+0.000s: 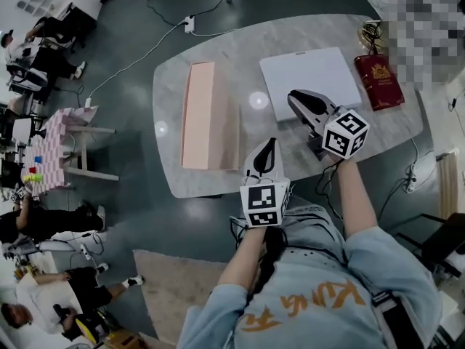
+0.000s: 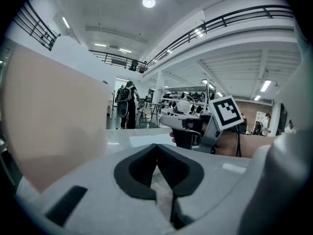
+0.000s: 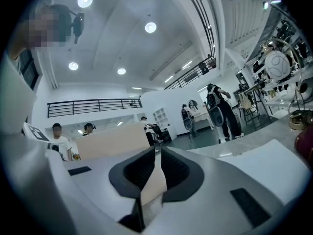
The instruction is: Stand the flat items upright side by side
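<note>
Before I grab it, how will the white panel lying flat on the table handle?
The white panel has straight edges, so probably stiff. It looks thin, likely light. Stood on edge, it may tip easily.

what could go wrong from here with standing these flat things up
1. The pink board appears to stand on edge with nothing bracing it. The shut, empty left gripper close beside it could knock it over.
2. The white pad lies flat on the table. The right gripper at its near edge may push it toward the red book rather than lift it.
</note>
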`<state>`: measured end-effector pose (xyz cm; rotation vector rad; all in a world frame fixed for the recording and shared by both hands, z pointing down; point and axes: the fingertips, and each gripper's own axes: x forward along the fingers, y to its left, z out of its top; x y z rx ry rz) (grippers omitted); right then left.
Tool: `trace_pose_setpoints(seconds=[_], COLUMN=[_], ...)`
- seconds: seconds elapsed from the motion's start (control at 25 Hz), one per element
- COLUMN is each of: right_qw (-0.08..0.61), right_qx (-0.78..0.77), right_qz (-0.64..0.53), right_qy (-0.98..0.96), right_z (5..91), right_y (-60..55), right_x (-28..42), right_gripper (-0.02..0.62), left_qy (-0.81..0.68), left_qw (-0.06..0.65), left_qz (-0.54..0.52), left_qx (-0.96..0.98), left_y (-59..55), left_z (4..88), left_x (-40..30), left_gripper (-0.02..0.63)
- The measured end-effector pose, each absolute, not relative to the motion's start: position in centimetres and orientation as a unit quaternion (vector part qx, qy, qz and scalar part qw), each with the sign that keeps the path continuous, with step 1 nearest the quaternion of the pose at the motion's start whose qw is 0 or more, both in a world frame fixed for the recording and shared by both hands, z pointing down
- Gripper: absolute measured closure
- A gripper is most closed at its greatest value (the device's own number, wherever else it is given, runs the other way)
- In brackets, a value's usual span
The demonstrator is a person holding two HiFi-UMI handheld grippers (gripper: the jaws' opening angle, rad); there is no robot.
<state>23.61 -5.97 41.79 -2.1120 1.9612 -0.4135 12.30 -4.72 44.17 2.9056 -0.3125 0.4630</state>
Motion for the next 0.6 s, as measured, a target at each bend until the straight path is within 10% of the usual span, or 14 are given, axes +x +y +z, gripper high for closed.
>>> trace_pose_setpoints(seconds=[0.6], right_qw=[0.141], right_qx=[-0.808], right_qz=[-0.177], right_qy=[0.544], right_z=[44.8], right_y=[4.4], right_x=[29.0], right_gripper=[0.565], left_qy=[-0.008], left_qw=[0.033], left_qz=[0.183], left_qx=[0.982], left_y=[-2.1], left_z=[44.0], left_x=[22.2], left_gripper=[0.597])
